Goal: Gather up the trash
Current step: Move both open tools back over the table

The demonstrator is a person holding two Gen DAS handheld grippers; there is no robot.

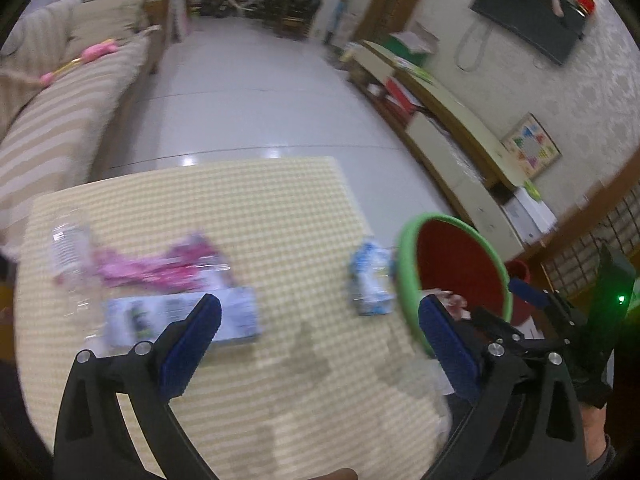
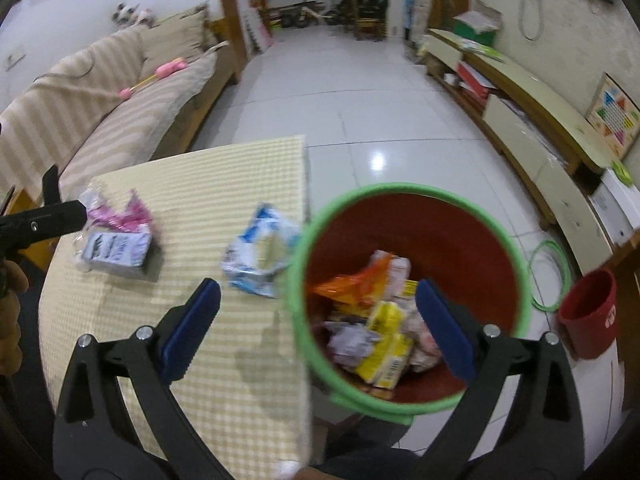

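Fingers of both grippers were found spread wide with nothing between the blue pads: the left gripper (image 1: 320,336) hung over the table (image 1: 256,208), the right gripper (image 2: 318,320) straddled the near rim of the bin (image 2: 516,248).

Landmark taken: the bin, red inside with a green rim, standing just off the table's right edge. Wrappers in yellow, orange and white were seen lying in it, so part of the trash was judged already collected.

Left on the table: a blue-and-white crumpled packet (image 2: 260,256) just beside the bin's rim; a grey box (image 2: 118,254) well away from the bin toward the far left; a pink wrapper (image 2: 134,212) touching the box on its far side. A clear bottle (image 1: 70,248) was possibly noted furthest from the bin, though blur in the left wrist view left this uncertain.

Step in hand was judged to be the reach for the next item, both grippers being empty. Next move called for: one gripper lowered over the packet nearest the bin, pads closed on its crumpled bulk, then carried over the rim.
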